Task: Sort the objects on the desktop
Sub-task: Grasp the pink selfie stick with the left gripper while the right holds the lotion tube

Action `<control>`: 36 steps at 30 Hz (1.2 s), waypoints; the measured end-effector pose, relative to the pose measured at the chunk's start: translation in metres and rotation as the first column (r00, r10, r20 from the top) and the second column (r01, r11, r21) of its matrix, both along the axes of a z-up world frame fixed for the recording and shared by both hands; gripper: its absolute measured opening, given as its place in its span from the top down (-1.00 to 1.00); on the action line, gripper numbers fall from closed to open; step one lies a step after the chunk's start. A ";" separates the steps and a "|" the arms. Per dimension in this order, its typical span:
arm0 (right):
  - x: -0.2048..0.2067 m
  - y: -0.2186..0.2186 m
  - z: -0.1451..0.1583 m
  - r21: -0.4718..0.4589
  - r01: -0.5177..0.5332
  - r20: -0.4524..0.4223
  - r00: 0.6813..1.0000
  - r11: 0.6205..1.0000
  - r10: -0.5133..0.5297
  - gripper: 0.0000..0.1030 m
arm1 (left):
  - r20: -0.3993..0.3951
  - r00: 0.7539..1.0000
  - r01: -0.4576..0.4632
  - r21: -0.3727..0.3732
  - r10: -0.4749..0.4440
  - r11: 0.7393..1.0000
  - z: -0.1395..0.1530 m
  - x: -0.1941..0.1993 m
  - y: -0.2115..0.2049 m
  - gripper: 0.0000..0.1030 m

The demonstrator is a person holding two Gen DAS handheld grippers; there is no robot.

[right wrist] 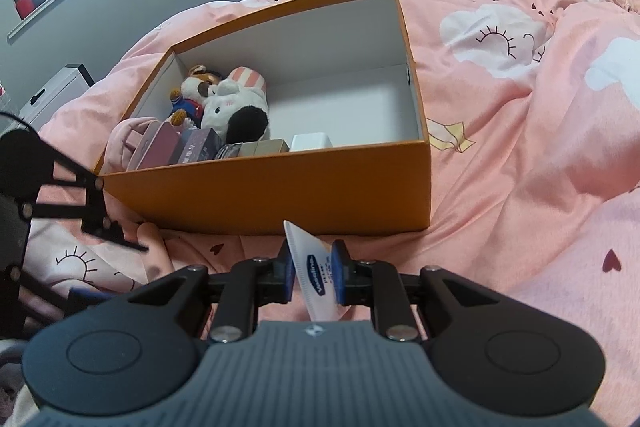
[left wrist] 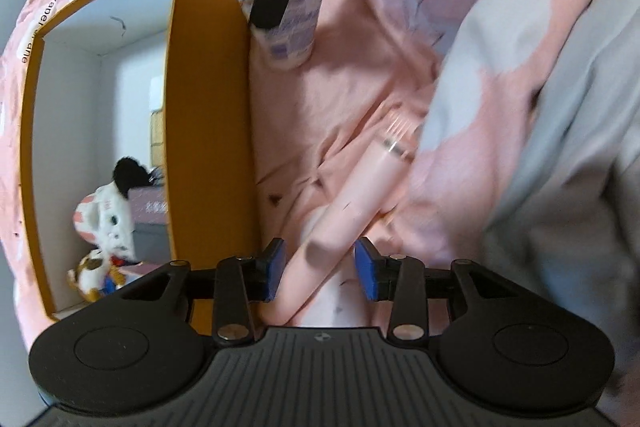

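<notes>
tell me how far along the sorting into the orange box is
Done: plush toys, small cartons and a white block already sit in the orange cardboard box. In hand: the right gripper is shut on a white Vaseline tube. Left: a long pink tube with a silver ring lies on the pink bedding between the left gripper's open jaws, not gripped.

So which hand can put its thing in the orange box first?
Probably the right. The right gripper is already shut on the Vaseline tube, facing the orange box. The left gripper stands open around the pink tube, which lies on the bedspread, not yet gripped.
</notes>
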State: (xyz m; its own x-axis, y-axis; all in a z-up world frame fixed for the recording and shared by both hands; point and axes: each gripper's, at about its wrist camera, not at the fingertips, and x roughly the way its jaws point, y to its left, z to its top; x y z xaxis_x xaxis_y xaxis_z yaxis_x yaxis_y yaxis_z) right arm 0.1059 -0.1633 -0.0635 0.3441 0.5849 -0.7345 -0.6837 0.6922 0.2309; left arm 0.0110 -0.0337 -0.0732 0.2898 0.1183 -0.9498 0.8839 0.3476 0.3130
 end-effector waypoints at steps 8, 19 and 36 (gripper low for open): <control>0.000 -0.001 0.000 0.000 0.001 -0.002 1.000 1.000 -0.001 0.61 | -0.008 0.993 0.119 0.086 -0.119 0.989 -0.024 -0.002 -0.003 0.12; -0.001 -0.001 0.000 0.003 0.003 -0.002 1.000 1.000 -0.003 0.61 | -0.023 0.967 0.253 0.175 -0.253 0.952 -0.045 -0.011 -0.013 0.20; 0.003 -0.004 -0.002 0.026 0.018 -0.025 1.000 0.999 -0.018 0.60 | -0.029 0.961 0.276 0.176 -0.275 0.945 -0.043 -0.004 -0.002 0.34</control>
State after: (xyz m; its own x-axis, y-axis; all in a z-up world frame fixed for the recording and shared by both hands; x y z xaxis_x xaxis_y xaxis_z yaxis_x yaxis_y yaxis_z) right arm 0.1089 -0.1676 -0.0658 0.3366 0.5983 -0.7271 -0.6650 0.6978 0.2662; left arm 0.0068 -0.0353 -0.1163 0.3315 0.2004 -0.9219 0.9385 0.0301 0.3440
